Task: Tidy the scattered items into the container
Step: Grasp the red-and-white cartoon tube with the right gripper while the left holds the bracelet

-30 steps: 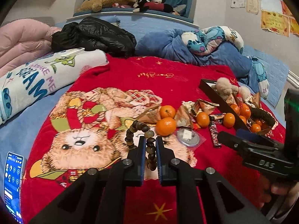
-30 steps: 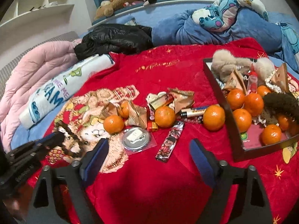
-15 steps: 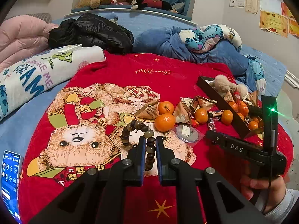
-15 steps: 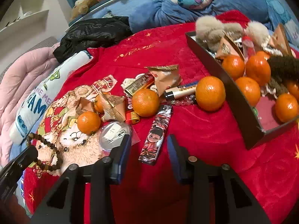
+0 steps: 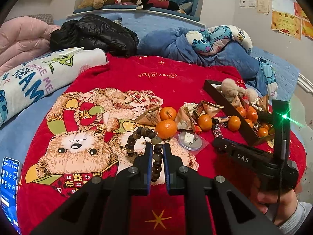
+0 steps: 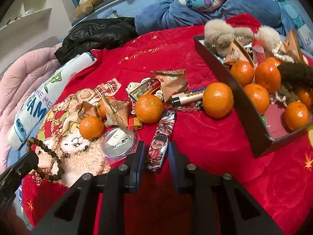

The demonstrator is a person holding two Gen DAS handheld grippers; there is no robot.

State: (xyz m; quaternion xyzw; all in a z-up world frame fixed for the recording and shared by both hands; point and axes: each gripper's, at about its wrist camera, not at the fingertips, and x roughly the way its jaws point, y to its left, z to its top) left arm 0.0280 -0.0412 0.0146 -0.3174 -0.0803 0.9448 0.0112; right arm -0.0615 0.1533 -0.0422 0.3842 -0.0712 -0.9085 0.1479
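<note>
My left gripper (image 5: pixel 156 146) is shut on a brown bead bracelet (image 5: pixel 135 137), which loops out over the bear print on the red blanket. My right gripper (image 6: pixel 156 146) has its jaws closing on the near end of a slim printed bar with a cartoon figure (image 6: pixel 164 129); the pads touch its sides, and the bar lies flat on the blanket. The dark box (image 6: pixel 244 98) to the right holds mandarins, wrapped snacks and fluffy toys. Loose mandarins (image 6: pixel 217 99) and snack packets (image 6: pixel 172 82) lie scattered left of it.
A round clear-lidded tin (image 6: pixel 119 143) and a small red lighter (image 6: pixel 135 122) lie just left of the bar. A phone (image 5: pixel 9 186) rests at the blanket's left edge. Folded bedding and a black jacket (image 5: pixel 93 33) are piled behind.
My right gripper's jaws went from wide apart to close around the printed bar as it came nearer. The left gripper kept its hold on the bracelet.
</note>
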